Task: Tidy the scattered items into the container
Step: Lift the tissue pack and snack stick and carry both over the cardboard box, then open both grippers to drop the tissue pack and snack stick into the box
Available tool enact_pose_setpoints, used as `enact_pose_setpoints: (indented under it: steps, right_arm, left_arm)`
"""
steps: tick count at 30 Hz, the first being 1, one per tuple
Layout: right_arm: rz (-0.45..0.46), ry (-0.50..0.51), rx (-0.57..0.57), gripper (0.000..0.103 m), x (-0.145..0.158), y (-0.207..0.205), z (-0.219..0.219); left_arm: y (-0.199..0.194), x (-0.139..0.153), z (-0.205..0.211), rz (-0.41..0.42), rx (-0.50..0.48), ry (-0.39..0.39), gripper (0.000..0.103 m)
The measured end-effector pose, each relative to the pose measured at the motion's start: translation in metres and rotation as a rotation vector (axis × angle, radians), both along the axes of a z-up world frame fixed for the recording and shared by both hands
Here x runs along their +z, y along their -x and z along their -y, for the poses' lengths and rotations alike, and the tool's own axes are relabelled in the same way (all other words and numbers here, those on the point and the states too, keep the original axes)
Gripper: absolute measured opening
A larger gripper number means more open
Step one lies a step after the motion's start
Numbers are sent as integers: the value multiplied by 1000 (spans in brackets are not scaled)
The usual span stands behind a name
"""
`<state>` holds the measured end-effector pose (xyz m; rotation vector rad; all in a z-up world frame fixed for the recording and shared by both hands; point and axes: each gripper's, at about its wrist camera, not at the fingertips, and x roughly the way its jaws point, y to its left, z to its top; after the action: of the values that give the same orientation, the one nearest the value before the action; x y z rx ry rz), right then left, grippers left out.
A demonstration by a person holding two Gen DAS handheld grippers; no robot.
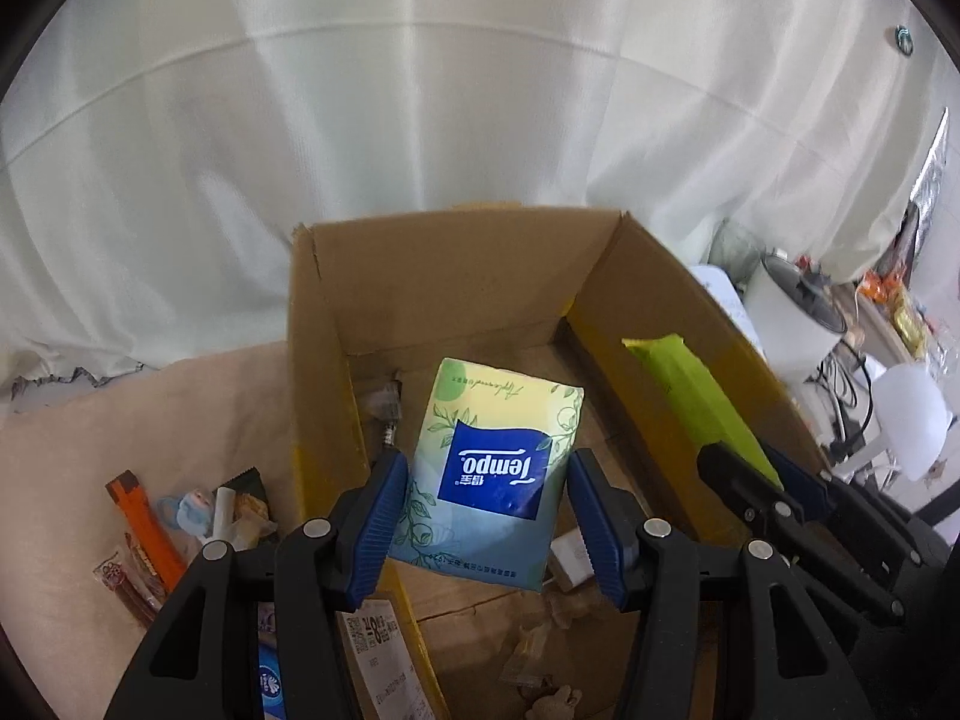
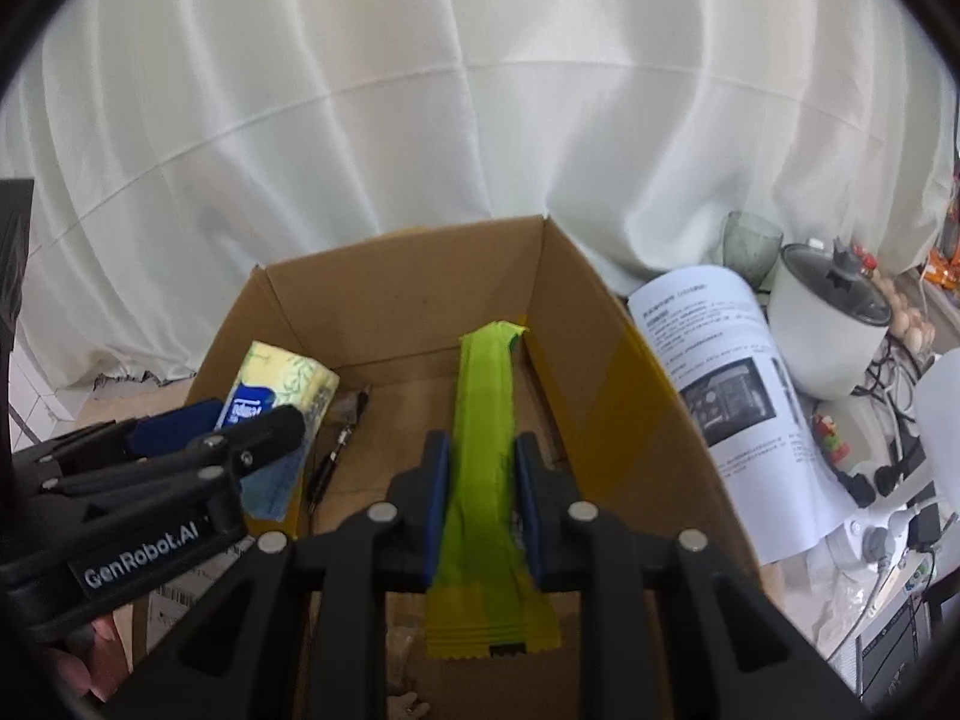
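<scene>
Clearly both held things already hang over the open brown cardboard box (image 2: 414,300) with its stiff corrugated walls and yellow tape, so the coming move is only straight down and a release. The left gripper (image 1: 486,516) is clamped on the soft, squashy tissue pack with a pale green leaf print and a blue label (image 1: 492,462), which points forward from the blue ribbed pads (image 1: 378,516). Just beside it on the right, the right gripper (image 2: 480,504) squeezes the long, thin lime-green foil sachet with crimped ends (image 2: 483,420), its long axis running forward toward the far wall.
</scene>
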<state>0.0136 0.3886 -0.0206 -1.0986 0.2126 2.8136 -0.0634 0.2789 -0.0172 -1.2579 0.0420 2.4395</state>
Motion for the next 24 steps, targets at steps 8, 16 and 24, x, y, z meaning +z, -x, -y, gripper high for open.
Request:
enact_pose_setpoints:
  steps: [8, 16, 24]
  right_arm:
    - [37, 19, -11, 34, -6, 2, -2]
    - [20, -8, -109, 92, 1, -6, -16]
    - [11, -18, -135, 103, 7, -10, -21]
  left_arm:
    - [0, -2, -3, 8, 1, 50, 57]
    - [-7, 9, 7, -46, 26, 57, 65]
    - [-9, 19, 17, -48, 47, 76, 79]
